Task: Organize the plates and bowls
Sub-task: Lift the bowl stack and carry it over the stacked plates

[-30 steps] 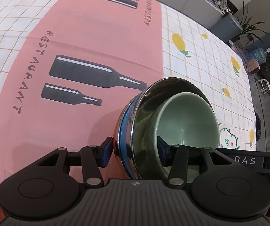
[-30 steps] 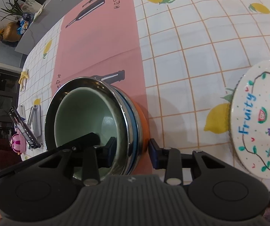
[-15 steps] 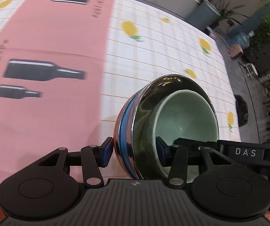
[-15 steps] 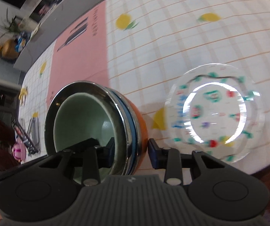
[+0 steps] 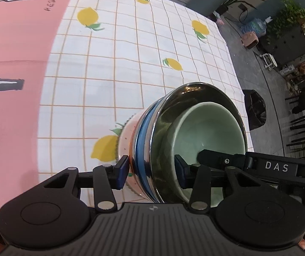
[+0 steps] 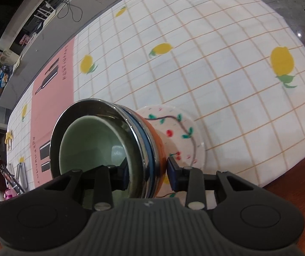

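A nested stack of bowls (image 5: pixel 152 140) has a pale green bowl (image 5: pixel 207 132) inside a steel one, over blue and orange bowls. My left gripper (image 5: pixel 151 171) is shut on its near rim. My right gripper (image 6: pixel 148 173) is shut on the opposite rim of the stack (image 6: pixel 131 136). The stack hangs just above the white fruit-patterned plate (image 6: pixel 180 136), which lies on the lemon tablecloth. The plate's edge (image 5: pixel 123 140) shows under the stack in the left wrist view. Whether stack and plate touch is hidden.
A pink restaurant placemat (image 5: pixel 13 49) lies to the left on the chequered tablecloth (image 6: pixel 216 64). The table's front edge (image 6: pixel 291 170) is close to the plate. Small tools (image 6: pixel 13 177) lie at the far left. Beyond the table's right end are floor, plants and chairs (image 5: pixel 280 42).
Both grippers have carried the bowl stack rightward off the pink placemat to a spot over the fruit-patterned plate. The grip on both rims is unchanged.
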The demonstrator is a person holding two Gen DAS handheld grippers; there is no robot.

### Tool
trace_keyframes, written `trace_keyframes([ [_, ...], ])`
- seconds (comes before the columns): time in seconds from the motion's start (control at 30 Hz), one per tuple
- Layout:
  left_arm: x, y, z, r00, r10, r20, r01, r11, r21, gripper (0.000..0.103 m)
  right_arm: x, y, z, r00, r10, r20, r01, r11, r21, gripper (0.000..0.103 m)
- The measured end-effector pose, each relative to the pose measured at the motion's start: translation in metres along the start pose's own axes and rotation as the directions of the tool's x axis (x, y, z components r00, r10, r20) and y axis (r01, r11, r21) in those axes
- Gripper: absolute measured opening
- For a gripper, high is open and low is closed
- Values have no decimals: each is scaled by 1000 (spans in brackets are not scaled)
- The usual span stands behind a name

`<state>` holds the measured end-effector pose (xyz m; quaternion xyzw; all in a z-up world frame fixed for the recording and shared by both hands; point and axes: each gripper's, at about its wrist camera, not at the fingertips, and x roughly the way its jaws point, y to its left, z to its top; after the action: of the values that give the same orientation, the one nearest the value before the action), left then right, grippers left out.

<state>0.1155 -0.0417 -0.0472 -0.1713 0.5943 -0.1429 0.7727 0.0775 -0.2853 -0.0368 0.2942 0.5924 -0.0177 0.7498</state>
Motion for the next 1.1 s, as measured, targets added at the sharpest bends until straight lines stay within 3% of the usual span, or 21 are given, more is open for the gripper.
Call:
trace_keyframes([
  [0.4, 16, -11, 0, 998, 47, -31, -46, 999, 29, 50, 13, -20, 5, 1000, 11, -15, -11, 1000, 30, 35],
  [0.87, 18, -18, 2, 997, 67, -45, -65, 996, 55, 53, 13, -15, 9, 1000, -6, -22, 6, 1000, 5, 38],
  [0.93, 19, -21, 2, 996, 74, -48, -70, 995, 70, 56, 10, -11, 11, 1000, -10, -17, 10, 1000, -16, 46],
  [1.0, 19, -21, 3, 996, 67, -52, -63, 995, 77, 66, 7, -6, 12, 1000, -21, -10, 21, 999, -40, 54],
  [1.1, 16, -20, 5, 997, 56, -53, -52, 996, 73, 67, 6, -3, 13, 999, -47, 0, 47, 997, -61, 61],
])
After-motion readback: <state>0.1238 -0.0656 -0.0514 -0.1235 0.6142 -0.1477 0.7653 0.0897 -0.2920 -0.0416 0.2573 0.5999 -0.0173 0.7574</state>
